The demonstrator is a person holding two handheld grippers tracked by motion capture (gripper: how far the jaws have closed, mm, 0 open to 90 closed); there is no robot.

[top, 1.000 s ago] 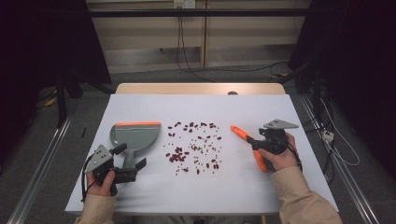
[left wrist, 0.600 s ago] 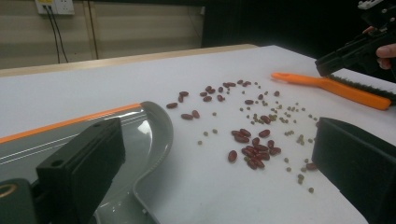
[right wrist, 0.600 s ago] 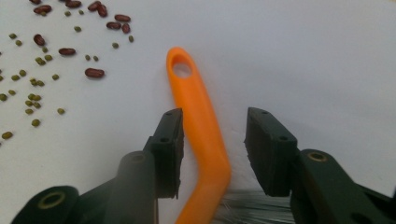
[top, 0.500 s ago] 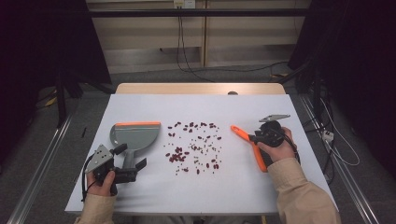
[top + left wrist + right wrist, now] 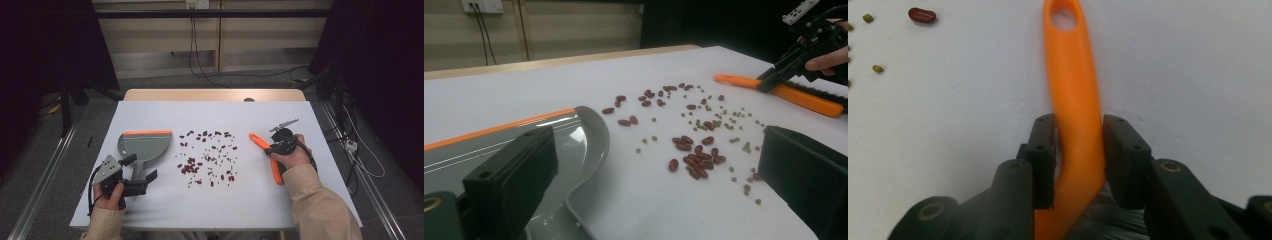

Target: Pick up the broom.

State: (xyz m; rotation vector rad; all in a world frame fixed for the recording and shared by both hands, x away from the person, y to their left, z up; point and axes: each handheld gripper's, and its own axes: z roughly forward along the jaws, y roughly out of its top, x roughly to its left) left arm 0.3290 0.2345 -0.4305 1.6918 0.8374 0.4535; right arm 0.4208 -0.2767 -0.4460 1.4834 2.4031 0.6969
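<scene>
An orange brush (image 5: 276,173) lies on the white table, right of scattered red and small green beans (image 5: 210,155). My right gripper (image 5: 268,148) has just been closing its jaws, and the pads now press both sides of the brush handle (image 5: 1073,75). The brush still rests on the table. A grey dustpan (image 5: 145,145) with an orange lip lies at the left. My left gripper (image 5: 140,168) stands open at the dustpan's handle, its jaws wide apart. The left gripper view shows the pan (image 5: 574,135), the beans (image 5: 694,147), the brush (image 5: 804,97) and the right gripper (image 5: 769,82).
The white table surface (image 5: 300,115) ends in a wooden strip (image 5: 210,94) at the far edge. Cables run over the floor behind and to the right. Metal rails flank the table on both sides.
My right gripper moved left and slightly down onto the brush handle, and its jaws narrowed around it. The left gripper, dustpan and beans stayed where they were.
</scene>
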